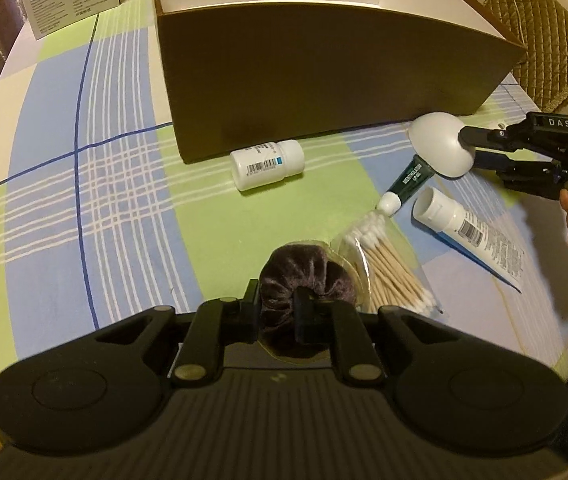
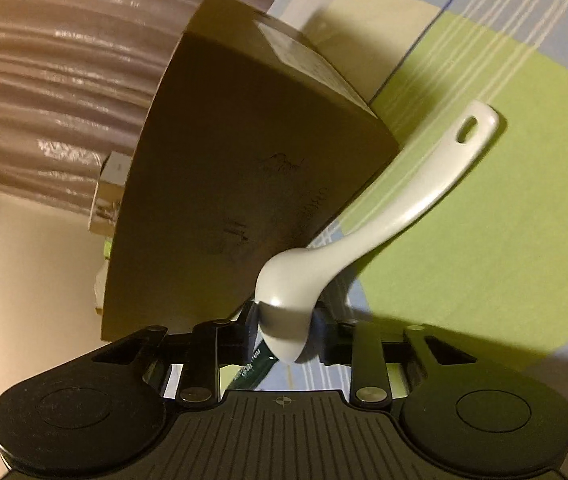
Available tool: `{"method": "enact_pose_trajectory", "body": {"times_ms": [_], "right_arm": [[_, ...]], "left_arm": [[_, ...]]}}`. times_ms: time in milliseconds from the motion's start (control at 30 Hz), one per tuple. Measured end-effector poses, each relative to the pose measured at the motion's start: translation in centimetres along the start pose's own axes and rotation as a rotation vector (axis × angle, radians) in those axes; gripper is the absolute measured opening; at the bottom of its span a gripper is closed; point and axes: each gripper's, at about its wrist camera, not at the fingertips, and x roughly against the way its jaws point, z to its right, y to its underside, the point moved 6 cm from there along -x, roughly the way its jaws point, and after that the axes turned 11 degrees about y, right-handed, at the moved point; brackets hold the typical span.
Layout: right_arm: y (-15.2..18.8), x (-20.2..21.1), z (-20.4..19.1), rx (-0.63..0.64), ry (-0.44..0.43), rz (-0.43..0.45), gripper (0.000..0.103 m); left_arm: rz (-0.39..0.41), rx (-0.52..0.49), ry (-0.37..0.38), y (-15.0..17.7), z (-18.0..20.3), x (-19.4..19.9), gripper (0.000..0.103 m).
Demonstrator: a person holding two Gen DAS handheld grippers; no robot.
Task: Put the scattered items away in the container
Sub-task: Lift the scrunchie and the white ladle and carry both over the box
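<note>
Two grippers are loaded, each already closed on one item. In the left wrist view, reading left to right: your left gripper (image 1: 277, 306), at 6 o'clock, has its jaws together on the dark velvet scrunchie (image 1: 306, 274), which bulges ahead of the fingertips. The brown cardboard box (image 1: 324, 80), the container, fills 12 o'clock; its near wall faces you, so the opening lies up and beyond that wall. A white pill bottle (image 1: 265, 164) lies on its side just before the wall. At 4 o'clock a bag of cotton swabs (image 1: 392, 268) touches the scrunchie's right edge; beyond it lie a green tube (image 1: 406, 182) and a white tube (image 1: 470, 234). At 3 o'clock your right gripper (image 1: 474, 148) clamps a white spoon (image 1: 442, 144) by its bowl.

In the right wrist view the jaws are pressed on the spoon bowl (image 2: 284, 312); the handle's long axis runs toward 1 o'clock, and the box wall (image 2: 243, 184) stands at 11 o'clock. Judged from this, both loads must rise over the wall; the right hand appears nearer the box.
</note>
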Motion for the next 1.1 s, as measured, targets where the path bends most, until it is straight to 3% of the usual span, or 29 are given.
{"method": "enact_pose_trajectory", "body": {"times_ms": [267, 600, 900, 1100], "right_arm": [[-0.6, 0.7, -1.6, -0.049, -0.096, 0.055, 0.011], [-1.8, -1.6, -3.2, -0.083, -0.059, 0.049, 0.011], [-1.6, 0.9, -2.4, -0.118, -0.085, 0.062, 0.011], [-1.9, 2.8, -3.8, -0.062, -0.083, 0.095, 0.011]], "left_arm": [[0.004, 0.013, -0.006, 0.3, 0.1, 0.0, 0.012], [0.001, 0.003, -0.011, 0.3, 0.3, -0.1, 0.013], [0.009, 0.028, 0.014, 0.6, 0.1, -0.2, 0.013], [0.059, 0.05, 0.02, 0.0, 0.2, 1.6, 0.009]]}}
